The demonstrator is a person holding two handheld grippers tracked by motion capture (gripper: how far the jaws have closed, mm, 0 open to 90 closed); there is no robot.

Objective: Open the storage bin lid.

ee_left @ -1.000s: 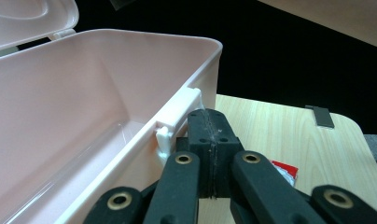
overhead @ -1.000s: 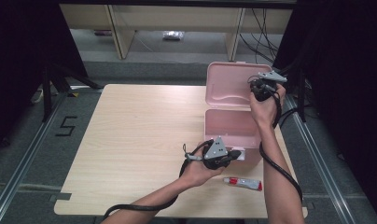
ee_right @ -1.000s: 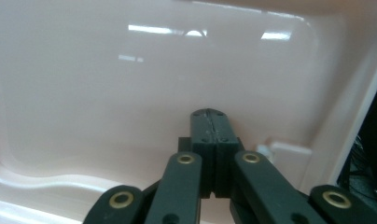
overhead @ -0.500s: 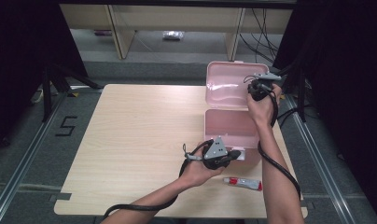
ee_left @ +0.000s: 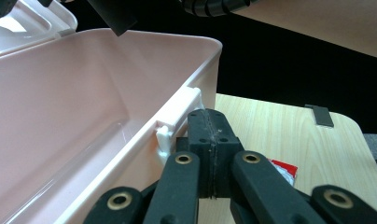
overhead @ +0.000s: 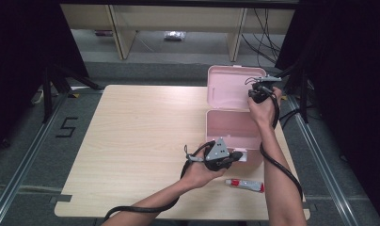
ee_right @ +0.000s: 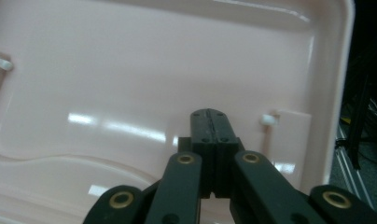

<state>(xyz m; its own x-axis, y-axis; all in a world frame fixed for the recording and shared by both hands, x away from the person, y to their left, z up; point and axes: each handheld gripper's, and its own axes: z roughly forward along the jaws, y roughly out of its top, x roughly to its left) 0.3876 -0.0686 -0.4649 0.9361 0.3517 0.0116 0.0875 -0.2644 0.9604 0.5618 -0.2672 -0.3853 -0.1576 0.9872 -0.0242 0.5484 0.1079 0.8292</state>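
Since a second ago the right gripper [overhead: 259,89] has shifted a little left along the lid's right edge, while the left gripper [overhead: 225,159] has stayed at the box's front wall.

Largest is the table [overhead: 131,141], pale wood, carrying everything. On its right half sits the box [overhead: 230,127], pink and open, its lid [overhead: 228,89] thrown back on the far side and its tray empty. The left gripper sits against the white latch [ee_left: 177,121] on the near wall; in the left gripper view its fingers [ee_left: 198,140] are pressed together with nothing between them, just beside that latch. The right gripper hovers over the inside of the lid; in the right gripper view its fingers [ee_right: 200,130] are likewise fully closed and hold nothing. Smallest, a tube [overhead: 245,185], red and white, lies on the table near the front edge, just right of the left hand [overhead: 200,172].
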